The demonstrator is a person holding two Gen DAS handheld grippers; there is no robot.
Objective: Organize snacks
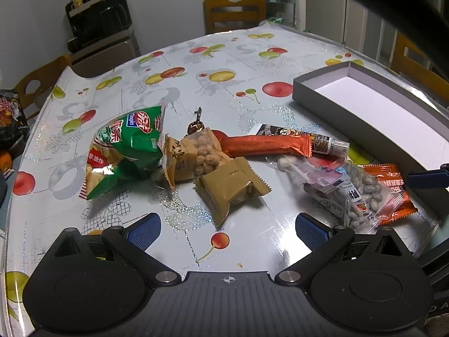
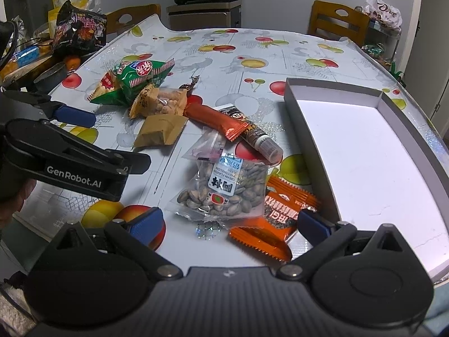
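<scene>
Snacks lie in a loose pile on the fruit-print table: a green chip bag [image 1: 123, 151] [image 2: 132, 80], a peanut packet [image 1: 196, 151] [image 2: 160, 104], a tan packet [image 1: 233, 188] [image 2: 161, 132], a long orange bar [image 1: 266, 146] [image 2: 216, 120], a clear seed bag [image 1: 362, 193] [image 2: 224, 188] and an orange packet [image 2: 277, 216]. An empty grey box [image 1: 373, 104] [image 2: 364, 151] stands to their right. My left gripper [image 1: 227, 227] is open and empty before the tan packet; it also shows in the right wrist view [image 2: 73, 129]. My right gripper [image 2: 228, 224] is open and empty, just before the seed bag.
The table [image 1: 196, 64] has wooden chairs [image 1: 234, 11] [image 2: 336, 19] at its far side. A black noodle bag [image 2: 80, 29] and clutter sit at the left edge. A dark cabinet [image 1: 101, 28] stands behind.
</scene>
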